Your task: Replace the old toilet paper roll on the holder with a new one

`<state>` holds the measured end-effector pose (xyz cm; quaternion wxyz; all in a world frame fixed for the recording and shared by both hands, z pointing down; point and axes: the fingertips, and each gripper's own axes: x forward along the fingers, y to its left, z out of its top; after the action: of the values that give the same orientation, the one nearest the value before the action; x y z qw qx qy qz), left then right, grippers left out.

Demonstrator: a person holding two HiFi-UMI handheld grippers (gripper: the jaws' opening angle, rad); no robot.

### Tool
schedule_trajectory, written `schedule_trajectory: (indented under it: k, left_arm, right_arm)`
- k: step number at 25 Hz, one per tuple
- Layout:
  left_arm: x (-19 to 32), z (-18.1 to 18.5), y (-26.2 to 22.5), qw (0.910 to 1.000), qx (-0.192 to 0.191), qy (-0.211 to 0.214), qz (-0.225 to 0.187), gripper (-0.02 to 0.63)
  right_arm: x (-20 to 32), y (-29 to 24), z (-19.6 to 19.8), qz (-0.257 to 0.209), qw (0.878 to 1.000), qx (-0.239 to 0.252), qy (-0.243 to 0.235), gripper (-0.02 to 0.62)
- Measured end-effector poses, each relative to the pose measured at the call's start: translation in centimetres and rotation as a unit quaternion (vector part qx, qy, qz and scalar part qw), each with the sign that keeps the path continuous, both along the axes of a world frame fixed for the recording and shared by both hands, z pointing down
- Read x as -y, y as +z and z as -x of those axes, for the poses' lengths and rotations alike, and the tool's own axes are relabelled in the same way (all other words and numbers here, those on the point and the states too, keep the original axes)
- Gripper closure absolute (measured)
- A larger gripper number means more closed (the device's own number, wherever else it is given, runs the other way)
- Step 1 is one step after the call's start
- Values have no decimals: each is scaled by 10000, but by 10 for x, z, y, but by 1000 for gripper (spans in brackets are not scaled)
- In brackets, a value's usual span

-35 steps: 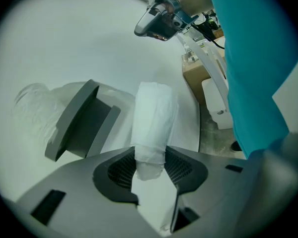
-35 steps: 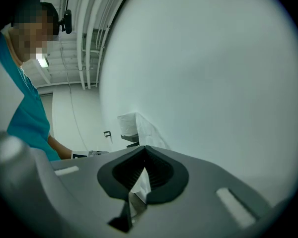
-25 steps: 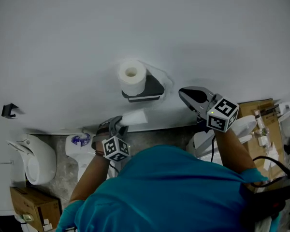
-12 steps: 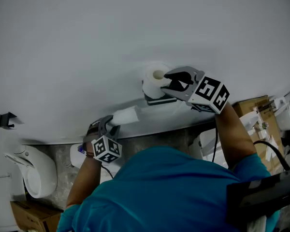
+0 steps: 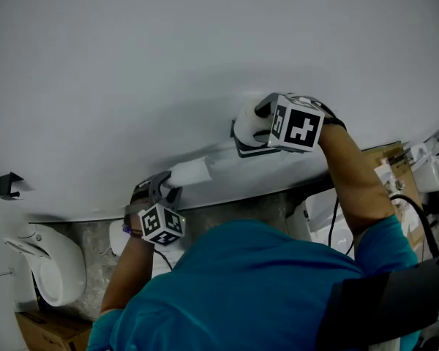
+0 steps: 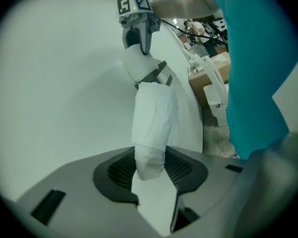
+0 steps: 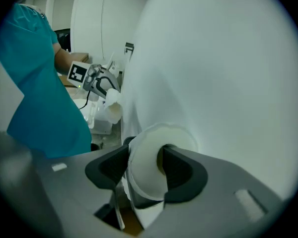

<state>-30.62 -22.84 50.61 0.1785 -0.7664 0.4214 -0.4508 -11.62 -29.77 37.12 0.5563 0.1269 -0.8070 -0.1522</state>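
Right gripper point(image 7: 145, 157) — a second ago well right of the holder point(image 5: 246, 151), now over it; jaws just opened, astride the old roll point(image 7: 143, 180), not clamped. Removal looks imminent.
Old roll: on holder, core end towards that gripper, long axis seemingly upright (along the wall point(image 5: 132, 64)).
Left gripper point(image 6: 150, 162): below-left of holder, closed on new roll point(image 6: 151, 113).

right tongs point(image 5: 257, 117): just opening, mounted roll point(image 5: 243, 128) between | left tongs point(image 5: 170, 189): gripping white roll point(image 5: 192, 174)
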Motion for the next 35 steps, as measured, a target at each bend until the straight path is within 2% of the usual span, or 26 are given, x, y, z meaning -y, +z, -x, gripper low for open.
schedule_trajectory:
  k: [3,7,12,17,22,28,32,35]
  left_arm:
    - [0,4,2,10000,-40,26,5,434]
    - [1,8,4,9999,-90,52,23,434]
    - [3,8,2,9999,-85,94,39,434]
    - [8,2,1,9997,-69,216,-15,436]
    - [11,-8,1,9996,-34,269,21,436]
    - [14,-25,-1,9995,14,300,24,436]
    - [16,-38,3,9995,69,284,109,436]
    - [16,-45,2,9996,110,240,106,436]
  right_arm:
    - [2,11,-4,78,9990,-409,145,383]
    - [2,9,-5,157,9991,-307,230,410]
    - [-1,-4,-14,215,9978,397,492,417]
    - [-1,-24,-34,230,9869,1369,824,420]
    - [-4,-39,-70,327,9632,2360,1243,420]
    - [-1,-43,-124,572,9211,3460,1692,422]
    - [2,-41,-158,748,8949,3968,1900,422]
    - [4,-33,-179,874,8807,4202,2005,423]
